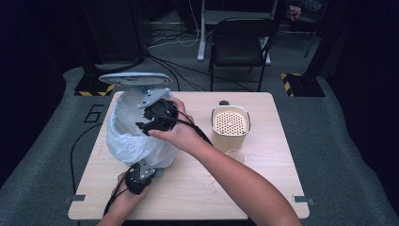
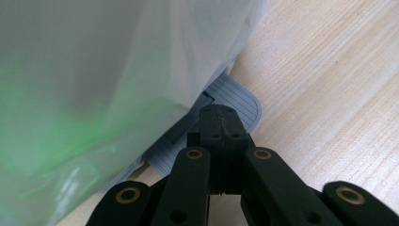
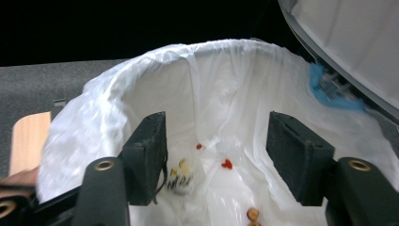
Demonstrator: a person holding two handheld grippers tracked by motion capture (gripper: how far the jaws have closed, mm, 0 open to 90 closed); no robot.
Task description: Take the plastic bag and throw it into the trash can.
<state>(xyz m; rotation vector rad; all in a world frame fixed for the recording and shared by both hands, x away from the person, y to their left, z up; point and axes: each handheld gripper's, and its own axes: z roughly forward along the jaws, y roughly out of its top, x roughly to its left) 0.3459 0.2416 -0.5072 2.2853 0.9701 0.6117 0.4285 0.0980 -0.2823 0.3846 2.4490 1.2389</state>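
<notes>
right tool (image 3: 214,162) spread apart above bin liner (image 3: 226,80); left tool (image 2: 221,125) clenched on pedal (image 2: 235,101).

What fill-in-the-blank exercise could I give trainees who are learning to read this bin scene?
1. The left gripper presses the bin's grey ____ against the table.
2. The bin is lined with a white plastic ____.
3. The right gripper hovers over the bin with its jaws ____.
4. The bin's lid stands ____.

Missing words: pedal; bag; open; open
</notes>
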